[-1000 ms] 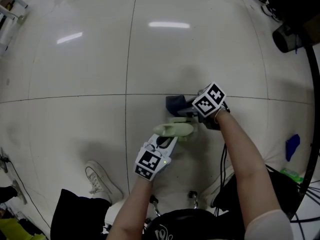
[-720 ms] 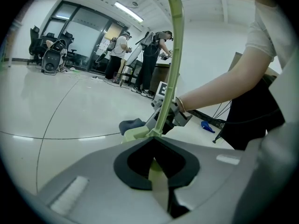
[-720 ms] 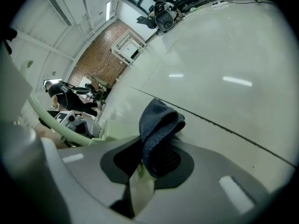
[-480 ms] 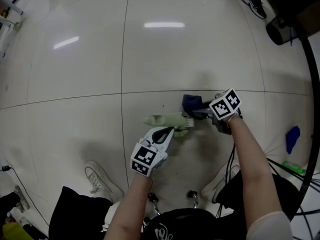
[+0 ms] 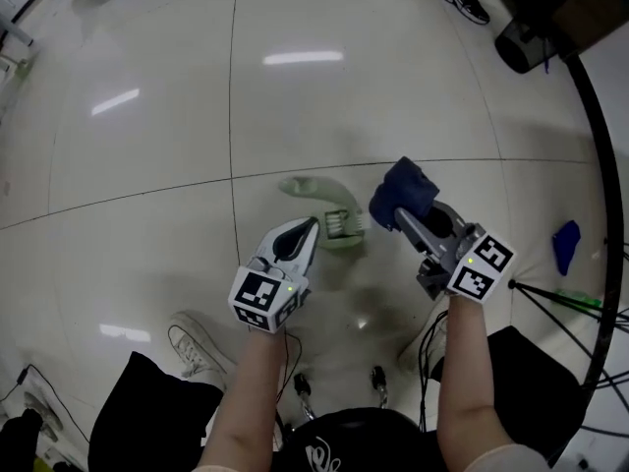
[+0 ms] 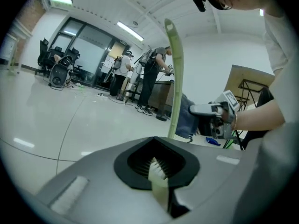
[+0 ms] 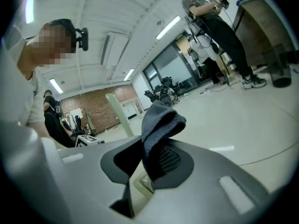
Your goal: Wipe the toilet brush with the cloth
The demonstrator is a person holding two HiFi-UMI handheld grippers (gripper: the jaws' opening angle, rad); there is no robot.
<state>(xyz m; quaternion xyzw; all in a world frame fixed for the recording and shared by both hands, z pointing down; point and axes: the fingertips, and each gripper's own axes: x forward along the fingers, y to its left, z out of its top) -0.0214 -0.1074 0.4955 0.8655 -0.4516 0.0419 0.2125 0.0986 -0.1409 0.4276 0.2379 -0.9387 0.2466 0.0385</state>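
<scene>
In the head view the pale green toilet brush [image 5: 332, 214] is held above the floor, its handle curving up and left. My left gripper [image 5: 313, 227] is shut on its bristle end. The left gripper view shows white bristles [image 6: 157, 168] between the jaws and the handle [image 6: 174, 78] rising straight up. My right gripper [image 5: 398, 214] is shut on a bunched dark blue cloth [image 5: 404, 192], which hangs just right of the brush head. In the right gripper view the cloth [image 7: 160, 124] sticks up from the jaws, with the brush handle [image 7: 118, 114] behind it to the left.
The floor is pale glossy tile with dark seams [image 5: 147, 197]. A white sneaker [image 5: 200, 345] sits near my left forearm. A small blue object [image 5: 565, 245] lies on the floor at the right, beside black stand legs [image 5: 560, 298]. People stand in the background [image 6: 152, 73].
My right gripper has drawn the cloth back to the right, off the brush, and turned it upward. The left gripper has tilted the brush so its handle points further away.
</scene>
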